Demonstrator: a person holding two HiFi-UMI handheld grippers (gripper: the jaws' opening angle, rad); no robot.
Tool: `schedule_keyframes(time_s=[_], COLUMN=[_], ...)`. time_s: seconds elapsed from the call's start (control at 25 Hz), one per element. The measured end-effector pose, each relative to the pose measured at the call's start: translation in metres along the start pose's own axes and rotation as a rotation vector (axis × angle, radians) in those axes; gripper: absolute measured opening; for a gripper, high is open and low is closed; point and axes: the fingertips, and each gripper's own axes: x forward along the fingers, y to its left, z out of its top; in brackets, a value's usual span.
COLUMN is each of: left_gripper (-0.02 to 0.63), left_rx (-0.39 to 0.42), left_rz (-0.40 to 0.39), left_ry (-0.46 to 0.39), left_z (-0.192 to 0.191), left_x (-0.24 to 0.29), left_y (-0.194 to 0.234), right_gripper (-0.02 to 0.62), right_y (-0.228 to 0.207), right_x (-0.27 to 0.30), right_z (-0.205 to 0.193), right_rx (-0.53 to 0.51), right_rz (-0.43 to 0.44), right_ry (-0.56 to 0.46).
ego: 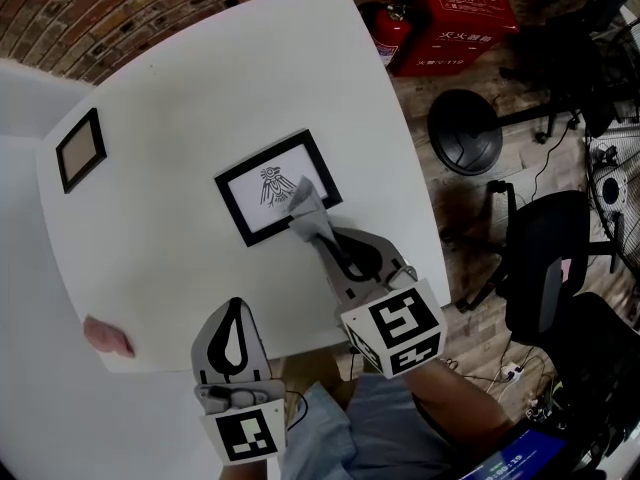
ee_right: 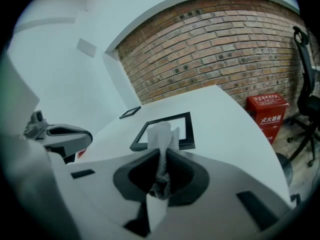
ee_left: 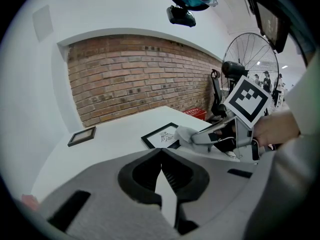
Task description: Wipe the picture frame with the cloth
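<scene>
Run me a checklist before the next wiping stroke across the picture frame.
1. Cloth gripped: the right gripper has its jaws shut on the cloth. Ok.
2. Cloth on target: its free end lies over the right side of the picture frame. Ok.
3. Frame lying flat on the table. Ok.
4. Frame steadied: nothing holds it; the left gripper is shut, empty, back by the near table edge. Not ok.
5. Stroke path clear: the small frame sits well off to the left. Ok.
6. Cloth pressing firmly enough: cannot tell.
</scene>
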Motion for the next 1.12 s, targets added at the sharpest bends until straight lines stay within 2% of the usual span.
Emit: schedule_keyframes(time_s=[1.12], left_gripper=[0.009], left_rx=[0.011], left_rz=[-0.009], left_ry=[0.002], left_z=[0.006], left_x=[0.006], left_y=[-0.008], right_gripper=[0.034], right_y=[-0.016], right_x=[-0.007], right_z=[0.001], right_rx=[0.011], right_rz=[-0.022], right_ry=[-0.006])
